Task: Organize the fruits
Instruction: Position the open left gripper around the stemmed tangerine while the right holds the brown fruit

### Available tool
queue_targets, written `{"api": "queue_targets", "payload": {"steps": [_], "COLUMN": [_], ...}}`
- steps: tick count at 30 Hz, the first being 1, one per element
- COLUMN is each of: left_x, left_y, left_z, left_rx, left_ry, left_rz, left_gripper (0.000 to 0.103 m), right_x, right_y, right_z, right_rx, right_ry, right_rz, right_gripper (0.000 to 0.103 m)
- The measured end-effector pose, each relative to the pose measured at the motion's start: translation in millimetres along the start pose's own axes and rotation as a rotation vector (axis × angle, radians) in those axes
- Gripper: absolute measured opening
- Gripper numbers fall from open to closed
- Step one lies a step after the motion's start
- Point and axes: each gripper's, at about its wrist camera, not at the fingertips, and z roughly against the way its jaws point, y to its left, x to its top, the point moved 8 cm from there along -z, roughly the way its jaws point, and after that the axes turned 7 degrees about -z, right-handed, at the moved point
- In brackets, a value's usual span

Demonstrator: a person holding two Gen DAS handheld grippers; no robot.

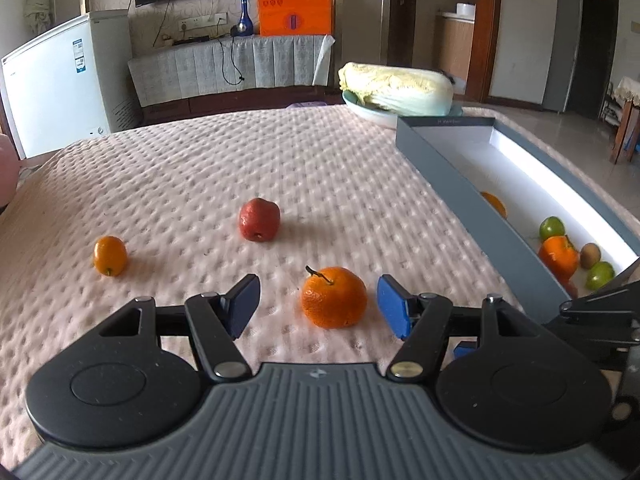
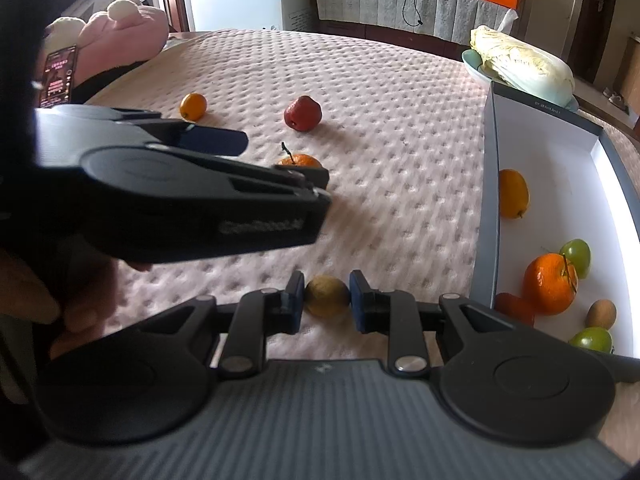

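left hand-held gripper (image 1: 318,304): released, astride stemmed orange (image 1: 334,297) | right hand-held gripper (image 2: 327,299): grasping yellowish fruit (image 2: 327,295)

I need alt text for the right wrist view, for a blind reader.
The right gripper is shut on a yellow-brown fruit above a pink bedspread. The left gripper reaches toward a stemmed orange; a box holds more fruit.

Both cameras sit low behind their own fingers, tilted down over the pink quilted bed (image 1: 280,168) and facing the far cabinet wall. The left wrist view looks from close above a stemmed orange (image 1: 334,298). The right wrist view stands just right of it, seeing the left gripper (image 2: 280,160) from the side. Both share the red fruit (image 1: 259,220), the grey box (image 1: 500,224) at right and the cabbage (image 1: 396,88).
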Motion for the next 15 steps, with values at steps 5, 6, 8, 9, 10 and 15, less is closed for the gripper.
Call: {"api": "queue_targets", "payload": {"steps": [5,6,8,9,10,15], "left_x": [0,0,-3,-5,-7,-7], "left_y": [-6,-7,-11,-13,-14,-13], "left_z": [-11,-14,-21,-24,-26,-27], "left_rx": [-0.02,-0.022,-0.025,-0.025,-0.023,-0.03], "left_ry": [0.014,0.018,0.037,0.049,0.052,0.048], "left_rz": [0.009,0.006,-0.007,-0.014,-0.017,-0.006], "left_gripper": [0.068,0.066,0.062,0.062,0.062,0.062], "right_x": [0,-1,-1,-1,-1,-1], "right_y": [-2,-3,-4,-4,-5,-5], "right_z": [1,1,1,1,1,1], "right_rx": [-0.001,0.001,-0.002,-0.001,-0.001,-0.002], "right_ry": [-0.003,-0.004,-0.005,-0.005,-0.006,-0.007], "right_rz": [-0.002,-0.005,-0.004,-0.004,-0.005,0.001], "right_gripper": [0.028,0.028,0.028,0.028,0.027,0.028]}}
